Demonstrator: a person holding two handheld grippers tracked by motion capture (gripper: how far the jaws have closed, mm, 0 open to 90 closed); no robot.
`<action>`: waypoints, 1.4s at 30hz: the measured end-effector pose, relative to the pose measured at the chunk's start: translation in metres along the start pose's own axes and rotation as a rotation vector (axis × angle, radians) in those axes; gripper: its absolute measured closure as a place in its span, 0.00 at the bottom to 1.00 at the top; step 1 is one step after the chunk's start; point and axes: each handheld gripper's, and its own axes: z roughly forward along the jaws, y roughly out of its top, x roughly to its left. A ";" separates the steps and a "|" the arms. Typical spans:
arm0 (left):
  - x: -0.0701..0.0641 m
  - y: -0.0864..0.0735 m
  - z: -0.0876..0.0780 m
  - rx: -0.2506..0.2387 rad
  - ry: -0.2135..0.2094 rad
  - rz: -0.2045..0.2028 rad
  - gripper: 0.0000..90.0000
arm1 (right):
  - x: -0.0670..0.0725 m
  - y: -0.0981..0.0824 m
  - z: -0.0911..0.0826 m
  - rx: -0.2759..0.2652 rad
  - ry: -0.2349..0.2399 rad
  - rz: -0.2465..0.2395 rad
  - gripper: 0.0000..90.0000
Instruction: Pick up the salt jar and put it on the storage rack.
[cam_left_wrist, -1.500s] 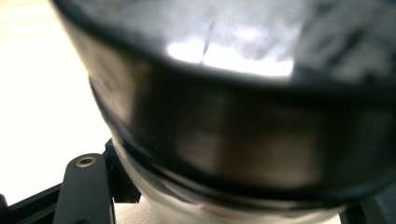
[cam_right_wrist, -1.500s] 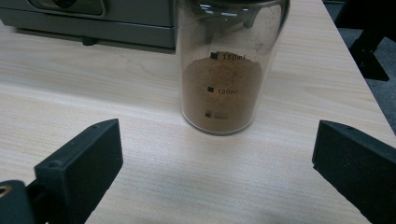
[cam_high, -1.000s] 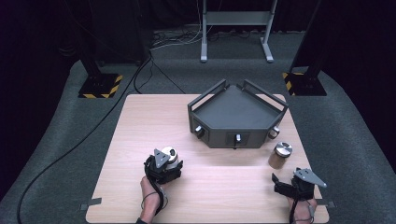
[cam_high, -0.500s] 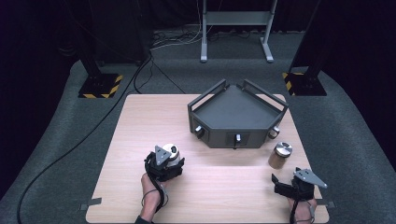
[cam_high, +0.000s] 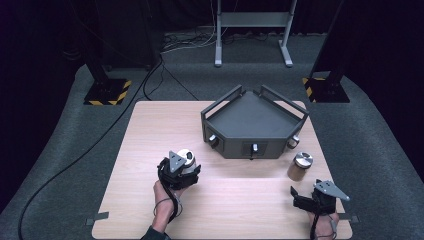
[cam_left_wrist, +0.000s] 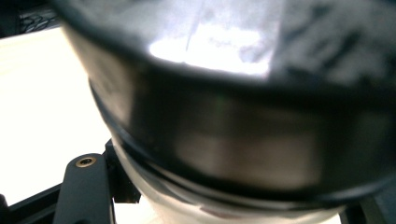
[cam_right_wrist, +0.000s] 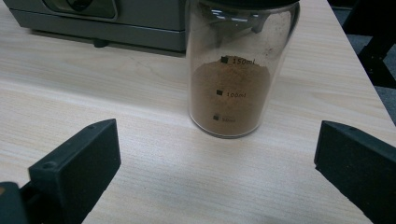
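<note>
I'm facing my released right gripper (cam_high: 302, 198) at the upright glass jar of brown powder (cam_right_wrist: 239, 70) just ahead; my left gripper (cam_high: 186, 165) is grasping a silver-lidded jar (cam_high: 187, 159).

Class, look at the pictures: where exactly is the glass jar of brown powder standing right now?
The glass jar of brown powder stands upright on the table's right side, just in front of the grey tray's right corner, ahead of the open right gripper.
</note>
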 end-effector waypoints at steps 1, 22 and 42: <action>0.000 0.001 0.000 -0.004 -0.002 0.001 0.35 | 0.000 0.000 0.000 0.001 0.001 0.001 0.00; 0.006 0.035 0.015 -0.010 -0.053 0.019 0.35 | 0.000 0.002 0.001 0.013 0.004 -0.010 0.00; 0.004 0.061 0.028 0.008 -0.060 0.049 0.35 | 0.000 0.002 0.001 0.011 0.004 -0.008 0.00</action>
